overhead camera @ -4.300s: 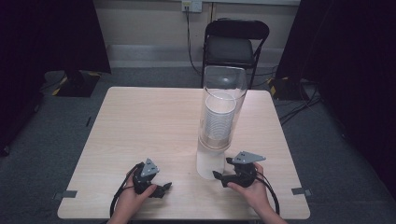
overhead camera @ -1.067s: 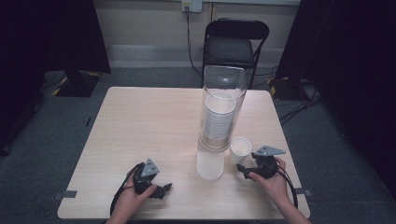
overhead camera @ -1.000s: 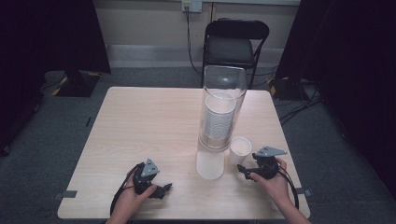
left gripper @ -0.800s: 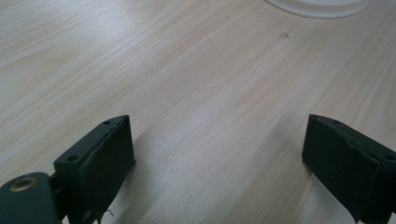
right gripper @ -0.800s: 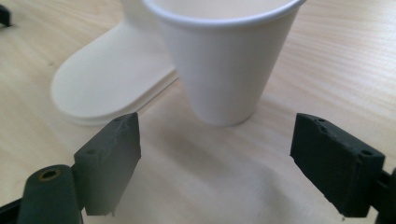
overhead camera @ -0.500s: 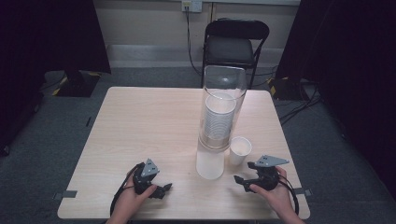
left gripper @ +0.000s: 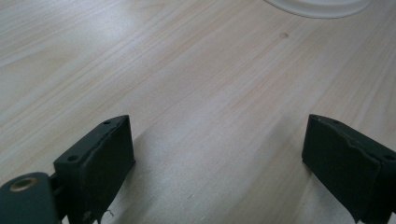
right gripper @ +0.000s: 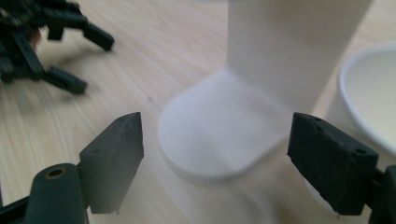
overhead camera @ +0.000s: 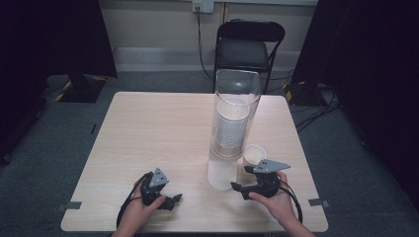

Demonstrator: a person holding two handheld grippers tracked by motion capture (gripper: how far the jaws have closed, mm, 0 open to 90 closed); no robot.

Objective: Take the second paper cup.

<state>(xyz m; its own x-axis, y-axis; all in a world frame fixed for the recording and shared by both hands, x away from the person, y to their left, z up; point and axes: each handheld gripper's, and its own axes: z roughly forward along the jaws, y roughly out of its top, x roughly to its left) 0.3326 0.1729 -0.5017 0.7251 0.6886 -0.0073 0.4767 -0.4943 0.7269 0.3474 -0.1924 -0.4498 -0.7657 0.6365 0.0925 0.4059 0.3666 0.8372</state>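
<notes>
A tall clear tube holding a stack of white cups stands on a white base right of the table's middle. One white paper cup stands upright on the table just right of that base. My right gripper is open at the table's front, its jaws pointing left at the base, with the cup beside its right jaw. My left gripper rests open and holds nothing at the front left. In the left gripper view the open left gripper is over bare wood.
The light wooden table has bare room across its left and far parts. A black folding chair stands behind the far edge. The base's rim lies ahead of the left jaws. The left gripper is in the right gripper view.
A single cup now stands beside the base where none stood 4.3 s ago. My right gripper has drawn back from it, left and toward the front edge. The left gripper stayed put.
</notes>
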